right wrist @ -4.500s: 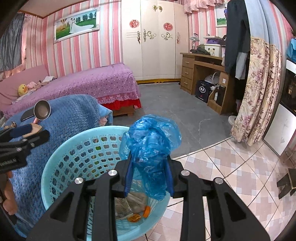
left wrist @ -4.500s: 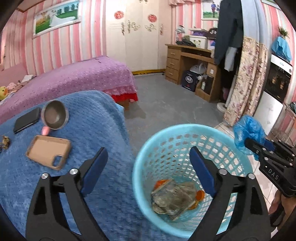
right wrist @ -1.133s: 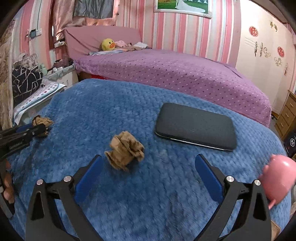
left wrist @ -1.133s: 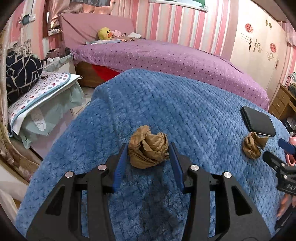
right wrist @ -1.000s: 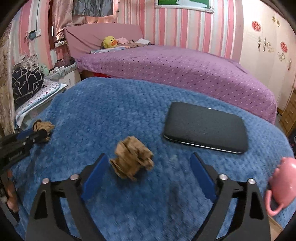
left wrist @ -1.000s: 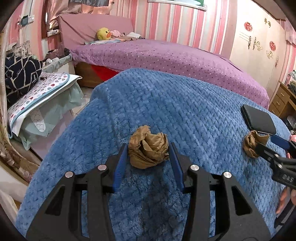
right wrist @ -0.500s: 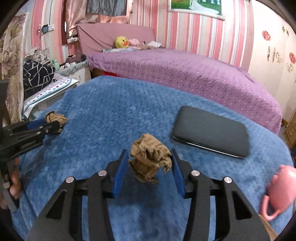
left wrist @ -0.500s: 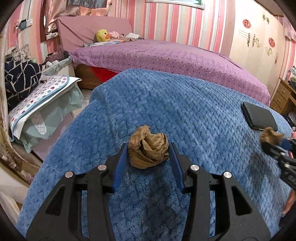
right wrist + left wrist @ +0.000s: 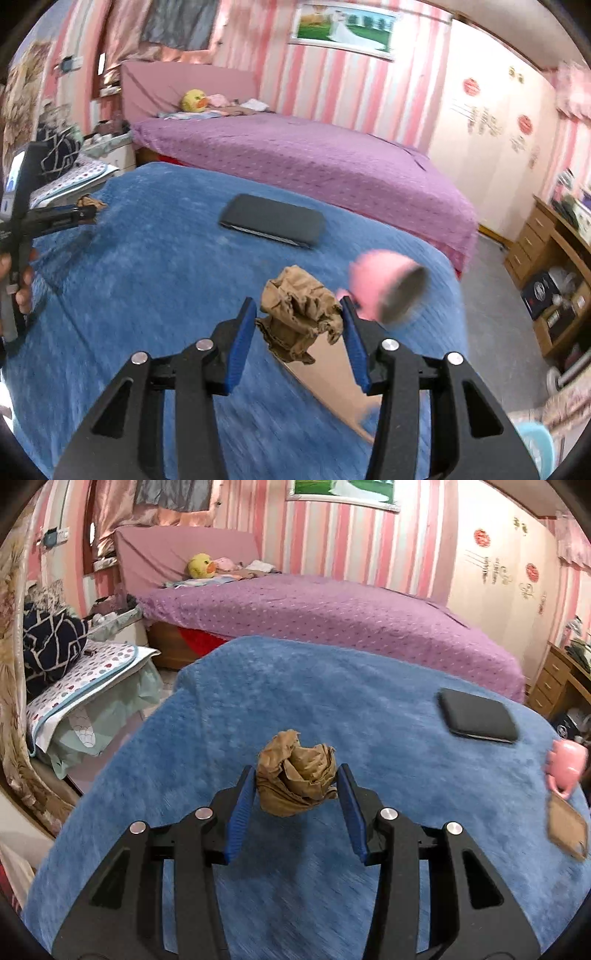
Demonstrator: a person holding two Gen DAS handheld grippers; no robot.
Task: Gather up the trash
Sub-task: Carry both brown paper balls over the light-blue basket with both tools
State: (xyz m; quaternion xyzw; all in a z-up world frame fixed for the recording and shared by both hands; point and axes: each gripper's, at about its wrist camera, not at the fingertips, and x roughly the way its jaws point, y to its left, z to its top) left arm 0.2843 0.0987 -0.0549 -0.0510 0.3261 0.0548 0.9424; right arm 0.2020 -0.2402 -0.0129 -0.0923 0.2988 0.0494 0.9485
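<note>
Worktop: blue blanket-covered worktop (image 9: 369, 716) carries a dark flat case (image 9: 476, 720), a pink cup (image 9: 388, 288) and a tan phone case (image 9: 567, 829).
Step in hand: two pieces of trash are gripped and carried; judged as the transport stage toward the bin.
Left hand-held gripper (image 9: 297, 788): pads are closed on a brown crumpled paper wad (image 9: 295, 779), held above the blanket.
Right hand-held gripper (image 9: 299, 321): clamped on a second brown paper wad (image 9: 299, 314), near the cup.
Bin: a pale blue rim (image 9: 535, 439) is glimpsed at lower right.
Next move: both wads are to be swung over the bin and released.
Change: a second ago the right wad lay on the blanket between spread pads; it is now pinched and raised.
</note>
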